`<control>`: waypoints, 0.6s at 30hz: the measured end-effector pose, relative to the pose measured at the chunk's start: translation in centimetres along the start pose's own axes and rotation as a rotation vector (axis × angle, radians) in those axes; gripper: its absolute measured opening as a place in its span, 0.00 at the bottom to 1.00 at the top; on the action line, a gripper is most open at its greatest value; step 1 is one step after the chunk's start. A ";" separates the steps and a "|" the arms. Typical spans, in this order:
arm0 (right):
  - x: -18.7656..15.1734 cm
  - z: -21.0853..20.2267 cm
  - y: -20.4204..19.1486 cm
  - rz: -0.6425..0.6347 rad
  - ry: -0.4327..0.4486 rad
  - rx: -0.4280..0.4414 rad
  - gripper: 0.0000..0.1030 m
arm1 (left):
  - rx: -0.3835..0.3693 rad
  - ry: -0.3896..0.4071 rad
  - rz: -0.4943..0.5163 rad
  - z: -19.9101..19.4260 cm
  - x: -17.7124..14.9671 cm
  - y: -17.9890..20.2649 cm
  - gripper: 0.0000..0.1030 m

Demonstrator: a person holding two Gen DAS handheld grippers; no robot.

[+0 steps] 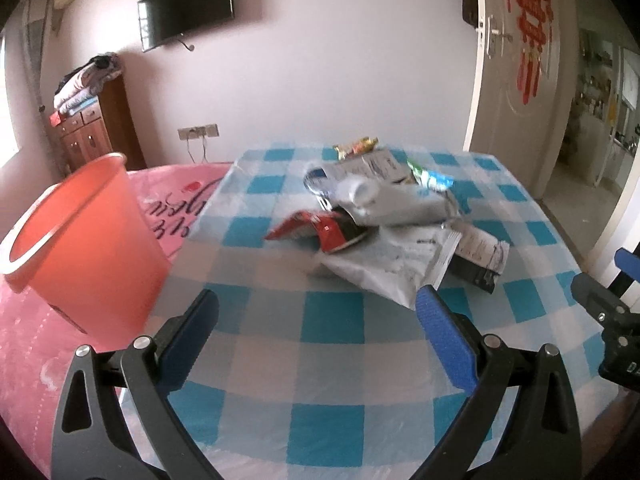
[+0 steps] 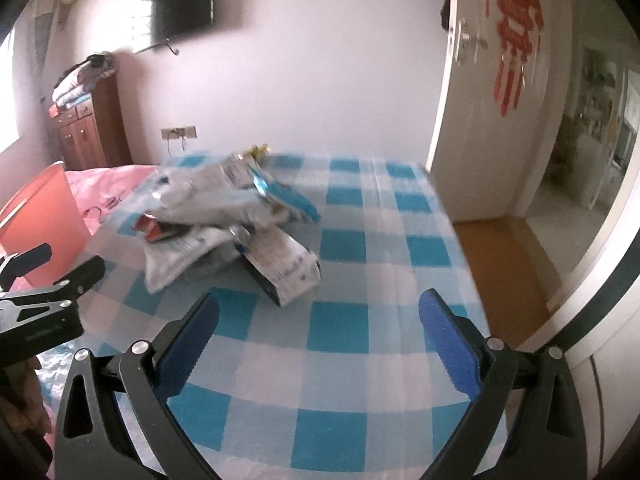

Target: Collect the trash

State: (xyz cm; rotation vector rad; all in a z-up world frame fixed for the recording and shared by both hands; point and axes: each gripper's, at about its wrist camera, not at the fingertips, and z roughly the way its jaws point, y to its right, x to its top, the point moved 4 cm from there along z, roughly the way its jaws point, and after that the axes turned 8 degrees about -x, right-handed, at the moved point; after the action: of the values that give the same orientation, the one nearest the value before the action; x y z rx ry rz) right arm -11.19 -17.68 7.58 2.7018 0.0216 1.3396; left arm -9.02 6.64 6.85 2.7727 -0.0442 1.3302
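Blue-and-white checked desk (image 1: 332, 320) beside a pink-covered bed (image 1: 24, 344). Orange bin (image 1: 88, 236) on the bed, touching the desk's left edge. Heap of wrappers (image 1: 384, 216) toward the desk's far side, well apart from the bin. Left tool (image 1: 316, 320) spread wide, empty, above the cloth short of the heap. Right tool (image 2: 318, 318) likewise wide apart, empty.

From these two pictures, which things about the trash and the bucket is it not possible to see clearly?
- Orange bucket: its inside is hidden by its own wall in the left wrist view; the right wrist view cuts it at the left edge.
- Trash pile: print on the wrappers is blurred in both views, and the upper pieces cover the lower ones.
- Left claw and right claw: both open, holding nothing.
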 end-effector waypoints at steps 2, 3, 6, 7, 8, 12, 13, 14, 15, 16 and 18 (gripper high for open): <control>0.7 -0.9 -0.3 -0.007 0.031 0.000 0.95 | 0.007 0.016 0.002 -0.9 0.3 -0.3 0.96; 1.0 -1.5 -0.5 -0.010 0.046 -0.002 0.95 | 0.013 0.025 0.003 -1.4 0.5 -0.4 0.96; 1.5 -3.4 -1.0 -0.022 0.089 -0.003 0.95 | 0.034 0.063 0.009 -2.7 0.7 -0.7 0.96; 1.6 -4.1 -1.2 -0.025 0.106 -0.002 0.95 | 0.038 0.069 0.011 -3.0 0.8 -0.8 0.96; 1.8 -4.4 -1.2 -0.026 0.110 0.001 0.95 | 0.043 0.075 0.012 -3.4 0.9 -0.9 0.96; 2.2 -6.0 -1.6 -0.027 0.139 0.011 0.95 | 0.050 0.105 0.012 -4.7 1.1 -1.4 0.96; 2.2 -6.5 -1.6 -0.028 0.148 0.014 0.95 | 0.055 0.112 0.015 -5.1 1.2 -1.5 0.96; 2.4 -6.7 -1.6 -0.028 0.152 0.017 0.95 | 0.056 0.116 0.018 -5.4 1.2 -1.7 0.96; 2.5 -6.9 -1.7 -0.026 0.158 0.020 0.95 | 0.058 0.121 0.020 -5.6 1.3 -1.8 0.96; 2.5 -7.3 -1.6 -0.022 0.167 0.021 0.95 | 0.060 0.127 0.021 -5.9 1.4 -1.9 0.96; 2.7 -7.7 -1.6 -0.018 0.173 0.019 0.95 | 0.061 0.139 0.022 -6.5 1.4 -2.0 0.96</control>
State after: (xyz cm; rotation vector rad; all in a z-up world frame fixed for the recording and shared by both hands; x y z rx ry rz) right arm -15.63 -15.05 14.13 2.5855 0.0746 1.5712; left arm -13.10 9.13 11.89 2.7277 -0.0268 1.5514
